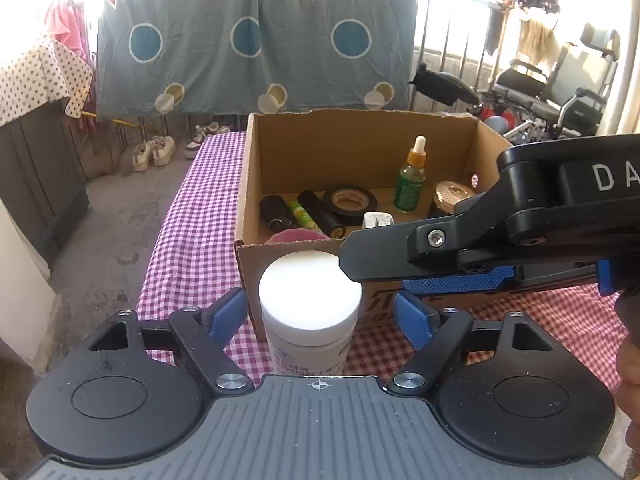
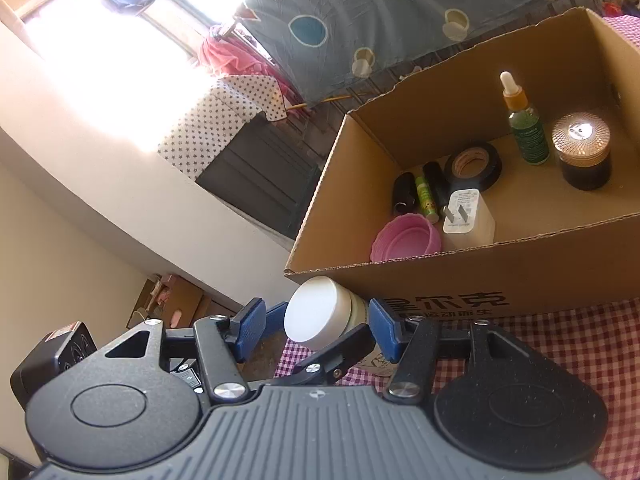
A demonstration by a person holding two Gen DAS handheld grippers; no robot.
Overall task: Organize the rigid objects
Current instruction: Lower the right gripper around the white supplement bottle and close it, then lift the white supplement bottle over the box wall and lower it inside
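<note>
A white jar with a white lid (image 1: 310, 300) stands on the checked tablecloth just in front of the cardboard box (image 1: 288, 258). My left gripper (image 1: 320, 314) is open, its blue pads on either side of the jar with gaps. My right gripper (image 2: 318, 330) is open too; the jar (image 2: 320, 312) sits between its pads, apart from them. The right gripper (image 1: 448, 276) reaches in from the right in the left wrist view, close to the jar's lid. The left gripper's finger (image 2: 340, 354) shows below the jar in the right wrist view.
The box (image 2: 480, 276) holds a pink bowl (image 2: 406, 238), white plug adapter (image 2: 466, 216), black tape roll (image 2: 474, 166), dropper bottle (image 2: 524, 124), dark jar with shiny lid (image 2: 582, 152) and small tubes (image 2: 424, 194). The table's left edge (image 1: 160, 248) drops to concrete floor.
</note>
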